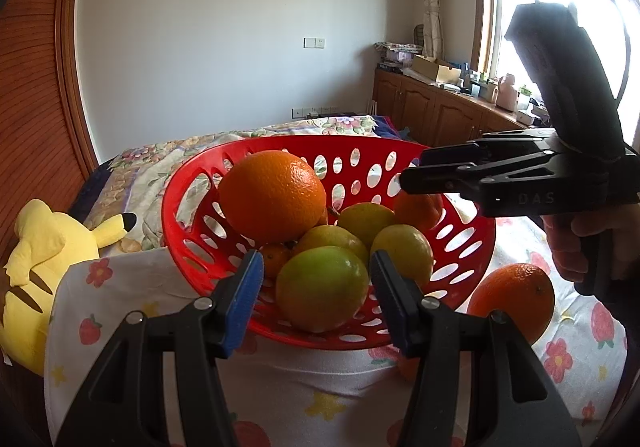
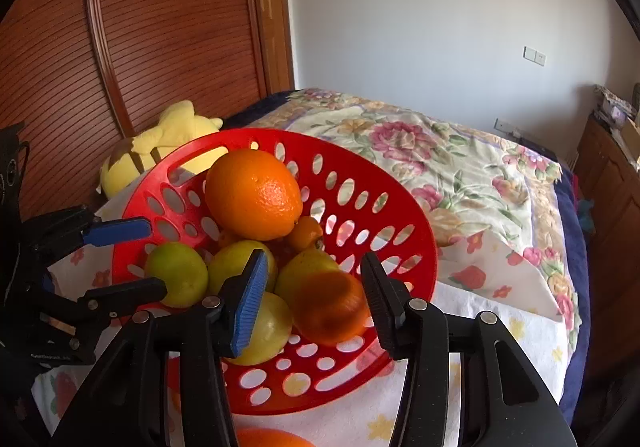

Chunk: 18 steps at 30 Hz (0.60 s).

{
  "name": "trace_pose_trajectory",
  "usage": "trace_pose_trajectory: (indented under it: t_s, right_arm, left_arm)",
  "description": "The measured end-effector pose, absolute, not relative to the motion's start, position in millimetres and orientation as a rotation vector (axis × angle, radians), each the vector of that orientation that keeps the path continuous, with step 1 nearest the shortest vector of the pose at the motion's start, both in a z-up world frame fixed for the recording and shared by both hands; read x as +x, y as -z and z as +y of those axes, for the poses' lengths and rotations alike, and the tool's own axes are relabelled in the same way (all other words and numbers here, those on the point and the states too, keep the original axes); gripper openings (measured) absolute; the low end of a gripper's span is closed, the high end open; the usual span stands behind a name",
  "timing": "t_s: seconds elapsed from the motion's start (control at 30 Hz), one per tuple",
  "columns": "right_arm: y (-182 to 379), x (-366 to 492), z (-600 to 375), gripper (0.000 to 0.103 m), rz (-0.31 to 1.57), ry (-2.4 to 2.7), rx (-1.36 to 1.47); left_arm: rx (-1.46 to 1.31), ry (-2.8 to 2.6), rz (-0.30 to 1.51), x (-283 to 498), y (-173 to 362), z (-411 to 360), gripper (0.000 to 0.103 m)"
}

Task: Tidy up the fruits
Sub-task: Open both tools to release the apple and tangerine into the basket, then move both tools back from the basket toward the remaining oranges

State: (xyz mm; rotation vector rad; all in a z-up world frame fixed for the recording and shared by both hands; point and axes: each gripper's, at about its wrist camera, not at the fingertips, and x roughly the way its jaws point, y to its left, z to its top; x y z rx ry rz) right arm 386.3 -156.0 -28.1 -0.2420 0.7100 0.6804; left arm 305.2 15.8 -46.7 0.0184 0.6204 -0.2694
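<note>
A red perforated basket (image 1: 472,231) (image 2: 400,223) stands on a fruit-print cloth and holds a big orange (image 1: 272,195) (image 2: 252,193), several yellow-green citrus fruits (image 1: 322,287) (image 2: 178,273) and small tangerines (image 2: 308,233). My left gripper (image 1: 316,279) is open over the basket's near rim, its fingers on either side of a green citrus without touching it. My right gripper (image 2: 314,285) is open above an orange (image 2: 328,305) in the basket; it shows in the left wrist view (image 1: 408,175) at the basket's right rim. Another orange (image 1: 512,299) lies on the cloth outside the basket.
A yellow plush toy (image 1: 44,247) (image 2: 160,143) lies left of the basket by a wooden wardrobe (image 2: 120,27). A floral bedspread (image 2: 460,171) stretches behind. Wooden cabinets (image 1: 432,107) with clutter stand under the window at the right.
</note>
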Motion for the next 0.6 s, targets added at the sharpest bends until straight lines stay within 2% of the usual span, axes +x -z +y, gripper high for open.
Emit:
trace_pose_trajectory:
  t_s: [0.27, 0.6]
  right_arm:
    - [13.0, 355.2, -175.7, 0.051, 0.67, -0.663, -0.216]
    - [-2.9, 296.7, -200.4, 0.077, 0.613, -0.594, -0.19]
  left_arm:
    - [0.03, 0.266, 0.59, 288.9, 29.2, 12.5, 0.056]
    - [0.055, 0.254, 0.543, 242.9, 6.2, -1.4, 0.057]
